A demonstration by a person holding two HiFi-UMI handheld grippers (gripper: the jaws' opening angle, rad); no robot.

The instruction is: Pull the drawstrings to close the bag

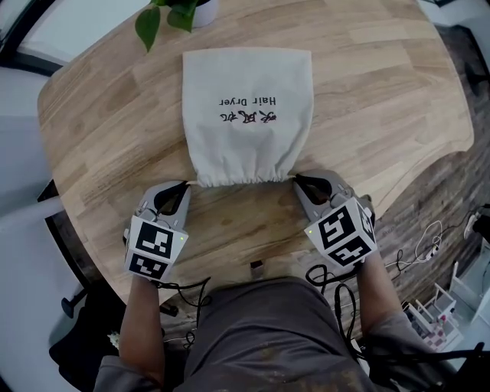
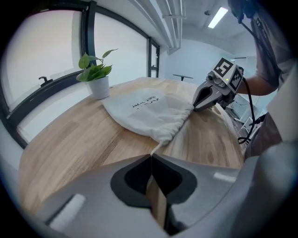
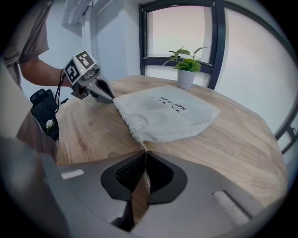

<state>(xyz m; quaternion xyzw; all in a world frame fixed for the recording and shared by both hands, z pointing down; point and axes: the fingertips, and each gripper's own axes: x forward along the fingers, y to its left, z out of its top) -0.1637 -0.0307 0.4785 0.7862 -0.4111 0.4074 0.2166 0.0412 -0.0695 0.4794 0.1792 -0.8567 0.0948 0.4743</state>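
A beige cloth bag [image 1: 246, 115] printed "Hair Dryer" lies flat on the round wooden table [image 1: 383, 99], its gathered mouth towards me. My left gripper [image 1: 184, 186] sits at the mouth's left corner, with its jaws shut on a thin drawstring [image 2: 156, 148] that runs out of the bag [image 2: 149, 109]. At the right corner my right gripper [image 1: 296, 180] is shut on the other drawstring [image 3: 143, 147], which leads back to the bag [image 3: 167, 114]. Both strings are short and fairly straight. Each gripper shows in the other's view: the right gripper [image 2: 195, 106] and the left gripper [image 3: 111, 99].
A small potted plant [image 1: 180, 9] in a white pot stands at the table's far edge, just behind the bag. A small dark object [image 1: 256, 266] lies near the table's front edge between my arms. Cables [image 1: 425, 245] trail on the floor to the right.
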